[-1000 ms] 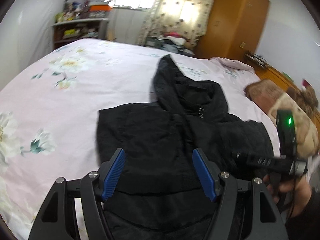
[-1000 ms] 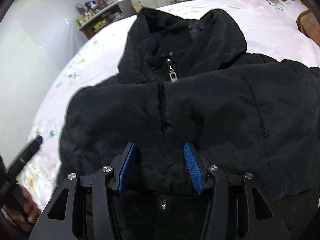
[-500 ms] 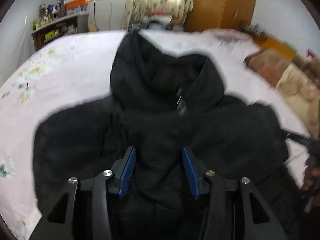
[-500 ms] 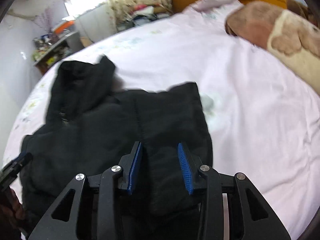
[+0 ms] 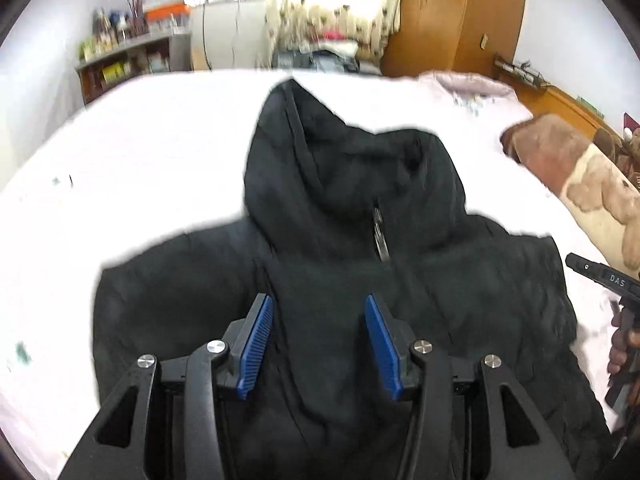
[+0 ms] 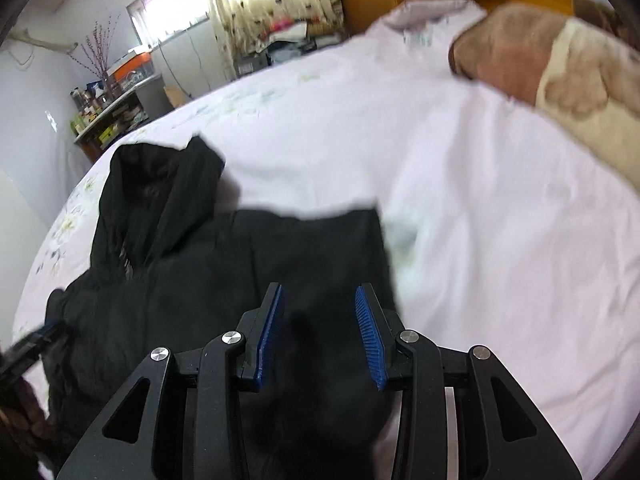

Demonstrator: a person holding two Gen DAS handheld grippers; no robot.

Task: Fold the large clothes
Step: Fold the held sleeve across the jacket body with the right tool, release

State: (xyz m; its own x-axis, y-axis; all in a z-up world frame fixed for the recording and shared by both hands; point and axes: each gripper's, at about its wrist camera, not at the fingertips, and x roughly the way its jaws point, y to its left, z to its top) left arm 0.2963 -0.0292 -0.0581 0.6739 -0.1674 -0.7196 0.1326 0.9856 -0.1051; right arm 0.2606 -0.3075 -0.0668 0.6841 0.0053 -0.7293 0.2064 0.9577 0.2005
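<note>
A black hooded puffer jacket (image 5: 352, 184) lies front up on the pale pink bed sheet (image 5: 160, 140), hood pointing away and zip pull at the collar. My left gripper (image 5: 318, 300) is low over the chest below the zip, its blue pads pressed on a raised ridge of the jacket's fabric. In the right wrist view the jacket (image 6: 200, 264) fills the lower left. My right gripper (image 6: 319, 288) is at the jacket's right edge, shut on a bunch of black fabric that bulges up between its pads. The hem and sleeves are hidden.
A brown and cream blanket (image 6: 540, 60) lies on the right side of the bed. A wooden wardrobe (image 5: 460, 12) and a cluttered shelf (image 5: 128, 60) stand beyond the far edge. A hand (image 5: 624, 340) holding the other gripper shows at the right.
Both pairs of jaws have narrowed onto jacket fabric. The right gripper has moved from the middle of the chest to the jacket's right edge. The left gripper has shifted to the centre under the zip.
</note>
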